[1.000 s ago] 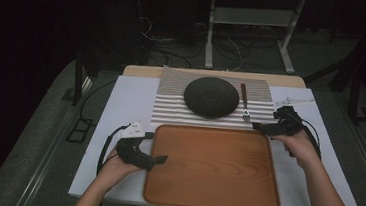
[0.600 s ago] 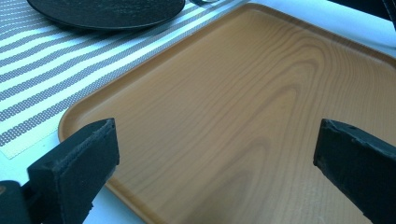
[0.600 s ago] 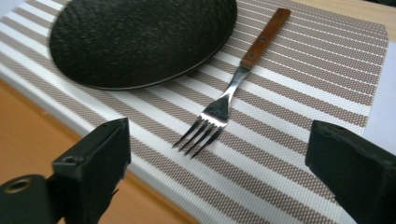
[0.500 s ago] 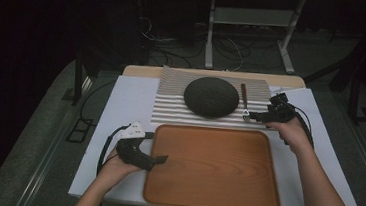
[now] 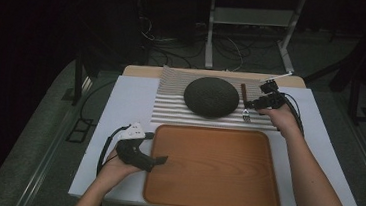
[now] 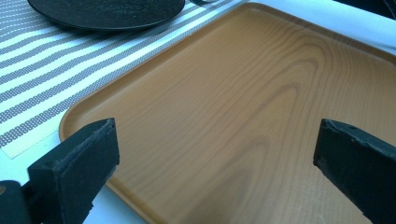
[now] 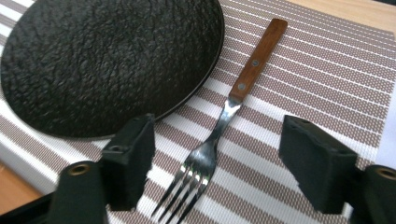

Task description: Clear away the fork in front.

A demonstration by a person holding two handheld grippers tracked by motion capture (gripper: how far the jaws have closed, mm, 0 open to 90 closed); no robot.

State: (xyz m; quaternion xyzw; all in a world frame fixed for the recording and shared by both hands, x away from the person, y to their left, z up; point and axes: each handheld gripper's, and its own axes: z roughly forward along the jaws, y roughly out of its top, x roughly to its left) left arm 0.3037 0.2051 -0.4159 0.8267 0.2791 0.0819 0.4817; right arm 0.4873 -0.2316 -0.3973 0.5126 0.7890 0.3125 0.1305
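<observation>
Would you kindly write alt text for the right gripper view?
A fork with a wooden handle lies on a striped placemat, framed by the open black jaws of the right gripper. A round black plate sits beside it.

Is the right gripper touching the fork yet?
Apart. In the right gripper view the right gripper has its jaws wide open on either side of the fork, with striped placemat visible between each jaw and the fork.

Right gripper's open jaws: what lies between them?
In the right gripper view, the right gripper straddles the wooden-handled metal fork on the striped placemat, untouched; the black round plate lies beside it.
</observation>
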